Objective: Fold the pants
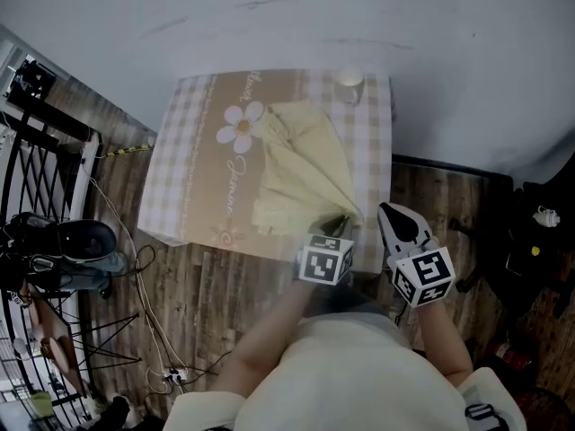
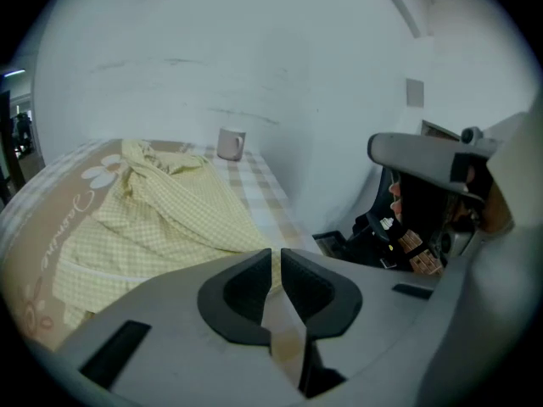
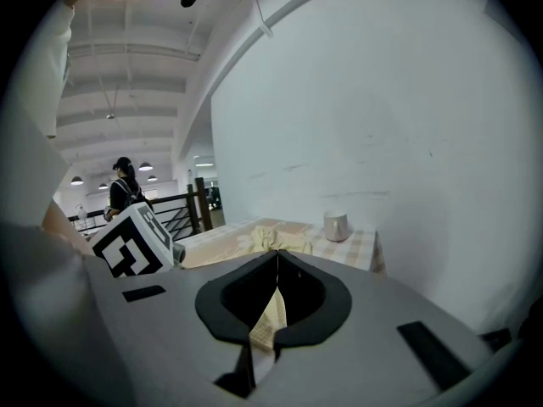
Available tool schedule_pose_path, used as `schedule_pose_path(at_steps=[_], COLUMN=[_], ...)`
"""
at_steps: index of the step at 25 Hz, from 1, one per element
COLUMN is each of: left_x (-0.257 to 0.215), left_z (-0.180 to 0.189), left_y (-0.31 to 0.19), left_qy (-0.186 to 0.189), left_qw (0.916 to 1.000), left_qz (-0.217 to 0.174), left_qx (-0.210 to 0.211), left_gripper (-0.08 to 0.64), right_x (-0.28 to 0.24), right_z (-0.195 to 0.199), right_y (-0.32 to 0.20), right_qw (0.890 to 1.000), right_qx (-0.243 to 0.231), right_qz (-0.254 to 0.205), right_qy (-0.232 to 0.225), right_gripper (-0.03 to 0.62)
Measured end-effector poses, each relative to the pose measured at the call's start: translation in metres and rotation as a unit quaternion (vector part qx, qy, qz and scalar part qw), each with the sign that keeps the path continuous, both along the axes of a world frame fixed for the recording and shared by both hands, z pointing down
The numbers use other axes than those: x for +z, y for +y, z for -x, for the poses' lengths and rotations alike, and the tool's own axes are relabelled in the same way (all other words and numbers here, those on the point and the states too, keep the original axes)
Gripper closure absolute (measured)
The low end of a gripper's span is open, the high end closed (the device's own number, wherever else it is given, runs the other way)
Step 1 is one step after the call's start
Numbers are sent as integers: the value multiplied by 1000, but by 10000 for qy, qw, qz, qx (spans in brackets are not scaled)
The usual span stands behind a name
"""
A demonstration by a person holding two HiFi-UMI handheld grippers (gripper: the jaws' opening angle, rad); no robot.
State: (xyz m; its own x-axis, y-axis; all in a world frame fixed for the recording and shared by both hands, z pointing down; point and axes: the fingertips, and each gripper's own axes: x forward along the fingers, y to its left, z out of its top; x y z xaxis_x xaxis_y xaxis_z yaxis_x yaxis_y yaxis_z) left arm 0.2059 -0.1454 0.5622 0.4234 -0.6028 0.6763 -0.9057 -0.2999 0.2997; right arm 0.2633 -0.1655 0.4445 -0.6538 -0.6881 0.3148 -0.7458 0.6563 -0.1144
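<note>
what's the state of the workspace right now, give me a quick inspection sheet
surface: beige checked tablecloth with a daisy print, lying flat
job's things: yellow checked pants crumpled on the cloth, not yet folded, drawn to a point at the near right corner
clutter: one cup at the far edge, apart from the pants
tools: left tool shut on the pants' near corner; right tool shut, with a strip of the same cloth in its jaws
cables: loose cables on the floor left of the cloth
surroundings: wood floor, white wall behind, black railing at left
</note>
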Motion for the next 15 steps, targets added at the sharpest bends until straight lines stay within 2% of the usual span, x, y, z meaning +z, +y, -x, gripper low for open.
schedule_pose_path(at_steps=[5, 15], left_x=[-25, -62], left_z=[60, 188], left_y=[-18, -63], left_qy=[114, 125], left_qw=[9975, 9844], left_qz=[-339, -807], left_qx=[-601, -1557], left_gripper=[534, 534], right_x=[-7, -17], right_z=[42, 141], right_y=[-19, -75], right_qw=[9995, 9946], right_qx=[-279, -810], right_qz=[-140, -482], right_qy=[35, 444], right_gripper=[592, 591])
